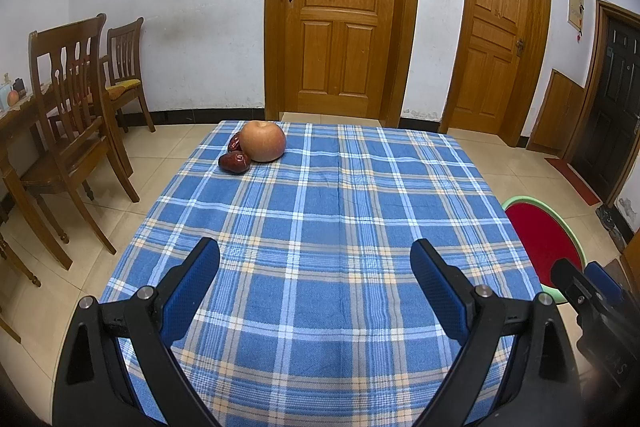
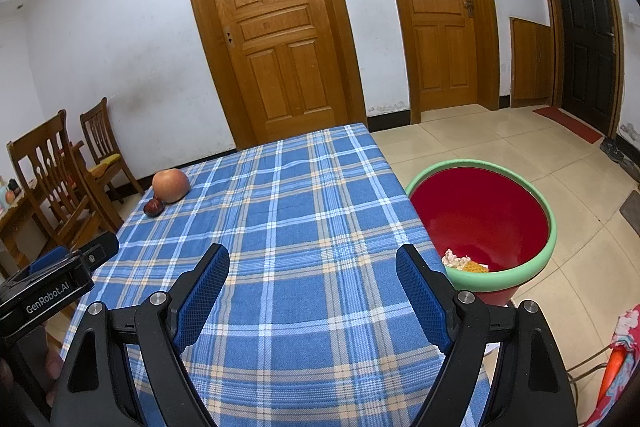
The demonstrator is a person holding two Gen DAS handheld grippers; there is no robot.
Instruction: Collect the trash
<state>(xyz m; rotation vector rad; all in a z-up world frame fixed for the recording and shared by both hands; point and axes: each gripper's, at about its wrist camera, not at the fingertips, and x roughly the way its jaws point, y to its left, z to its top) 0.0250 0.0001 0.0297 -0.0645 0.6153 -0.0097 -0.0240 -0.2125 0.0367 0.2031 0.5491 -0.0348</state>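
Observation:
A red bin with a green rim (image 2: 520,273) stands on the floor right of the table; crumpled white and yellow trash (image 2: 466,262) lies inside it. The bin also shows in the left wrist view (image 1: 560,223). My left gripper (image 1: 316,255) is open and empty above the near part of the blue plaid tablecloth (image 1: 320,211). My right gripper (image 2: 312,261) is open and empty above the cloth (image 2: 300,211), left of the bin. An apple (image 1: 263,141) and two red dates (image 1: 235,161) sit at the table's far left corner; they show in the right wrist view too (image 2: 171,185).
Wooden chairs (image 1: 68,115) and a side table stand left of the table. Wooden doors (image 1: 340,11) line the far wall. A dark door and a red mat (image 2: 568,123) are at the right. Tiled floor surrounds the table.

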